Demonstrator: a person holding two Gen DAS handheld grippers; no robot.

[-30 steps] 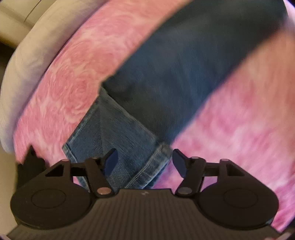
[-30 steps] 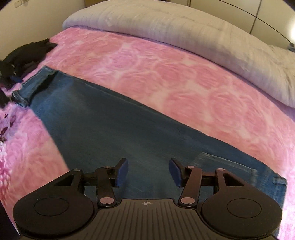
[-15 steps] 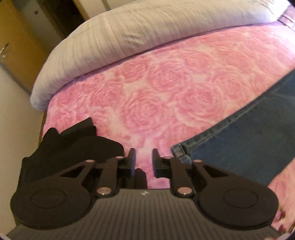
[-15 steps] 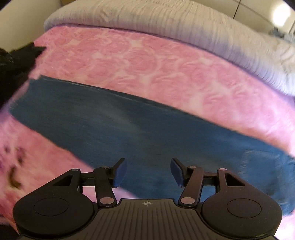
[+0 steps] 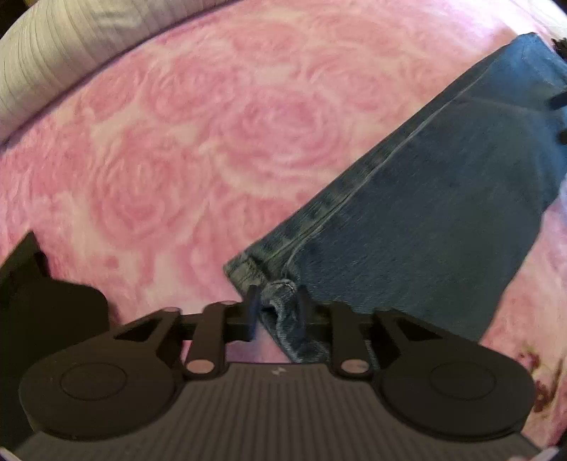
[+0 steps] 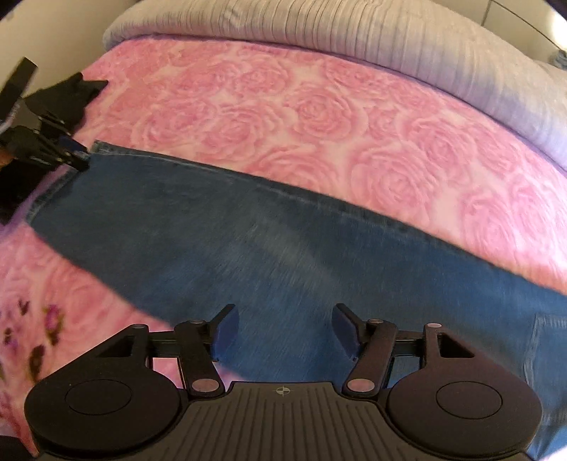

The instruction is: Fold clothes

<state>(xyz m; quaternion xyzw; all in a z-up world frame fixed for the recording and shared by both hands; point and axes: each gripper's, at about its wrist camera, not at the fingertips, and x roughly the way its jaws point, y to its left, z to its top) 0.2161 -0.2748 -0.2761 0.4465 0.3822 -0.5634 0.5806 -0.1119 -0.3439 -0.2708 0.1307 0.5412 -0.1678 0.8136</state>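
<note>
A pair of blue jeans [image 6: 283, 255] lies stretched flat across the pink rose bedspread [image 6: 319, 117]. In the left wrist view the jeans' leg [image 5: 425, 212] runs up to the right, and my left gripper [image 5: 276, 301] is shut on the hem corner [image 5: 280, 308]. The left gripper also shows in the right wrist view [image 6: 76, 156] at the hem on the far left. My right gripper [image 6: 283, 329] is open and empty, hovering over the middle of the jeans. A back pocket [image 6: 549, 351] shows at the right edge.
A grey ribbed pillow roll [image 6: 354, 32] lies along the far side of the bed, also in the left wrist view [image 5: 53, 64]. A black garment [image 6: 67, 95] lies at the bed's left end, seen too at the left wrist view's edge [image 5: 42, 319].
My left gripper has moved right onto the hem corner and closed on it. My right gripper has stayed open and shifted a little over the jeans.
</note>
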